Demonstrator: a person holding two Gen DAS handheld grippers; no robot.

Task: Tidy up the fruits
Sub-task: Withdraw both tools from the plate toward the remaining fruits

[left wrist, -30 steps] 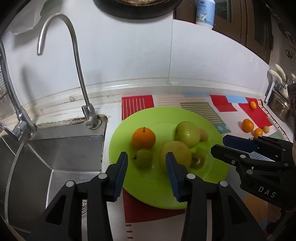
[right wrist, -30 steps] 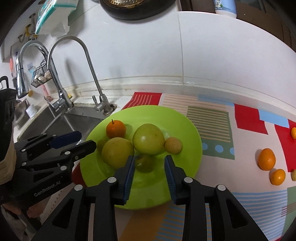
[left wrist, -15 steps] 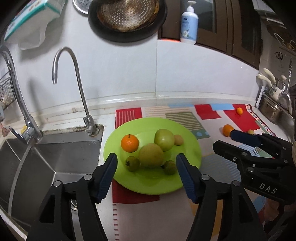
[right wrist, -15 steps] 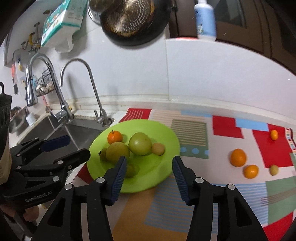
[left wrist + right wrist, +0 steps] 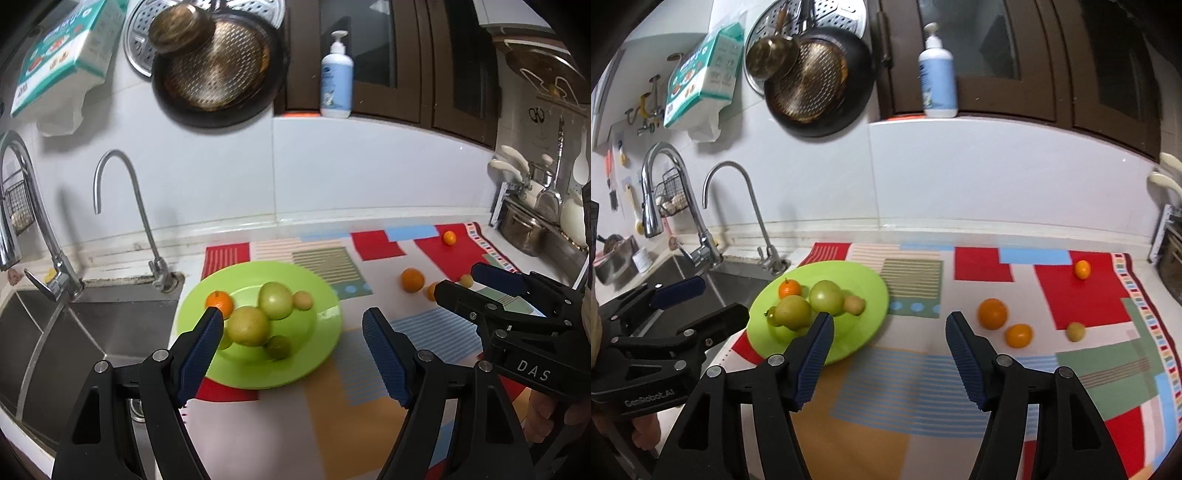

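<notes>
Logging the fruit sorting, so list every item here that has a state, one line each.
Left tongs: opening, nothing between them.
Right tongs: opening, nothing between them.
Round lime-green plastic plate: loaded with six fruits.
Four small orange and yellow fruits: loose on the patterned mat, off the plate.
Thin curved steel tap: no water running.
White pump soap bottle: upright on the ledge.

We see our right gripper point(image 5: 888, 326) opening its jaws, with nothing between them. A green plate point(image 5: 873, 295) sits by the sink point(image 5: 738, 280) with a small orange point(image 5: 789, 288) and green fruits on it. More oranges point(image 5: 992, 313) lie apart on the colorful mat point(image 5: 997, 369). Our left gripper point(image 5: 701, 299) is at the left.
</notes>
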